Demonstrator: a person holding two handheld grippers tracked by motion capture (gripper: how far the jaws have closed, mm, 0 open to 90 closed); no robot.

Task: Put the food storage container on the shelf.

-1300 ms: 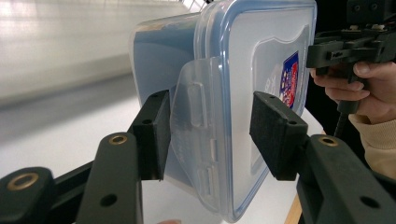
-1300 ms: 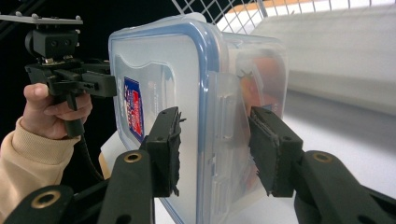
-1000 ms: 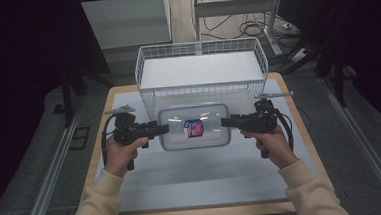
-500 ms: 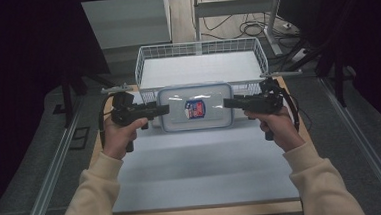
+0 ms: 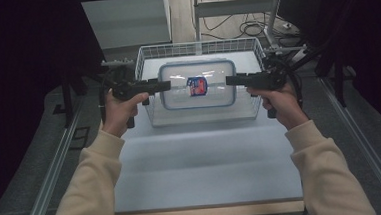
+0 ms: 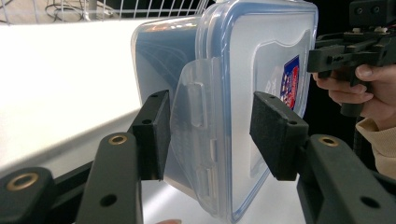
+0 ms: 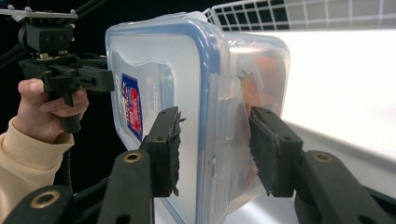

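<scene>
Two grippers carrying a box over the basket

Left gripper [image 5: 163, 85] and right gripper [image 5: 231, 80] are each clamping an end of the clear lidded container [image 5: 197, 84], hovering above the wire basket [image 5: 145, 57].

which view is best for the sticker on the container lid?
High view: the sticker faces the camera squarely, centred on the container lid. The left gripper view and right gripper view catch it only at a steep angle, partly foreshortened.

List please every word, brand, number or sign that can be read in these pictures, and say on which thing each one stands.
No text can be read.
Red and blue sticker on the lid of the clear plastic container: it carries print, too blurred and small to read in the high view, and seen too steeply in both gripper views.
Wire basket, table, both claws: no marks visible.
</scene>
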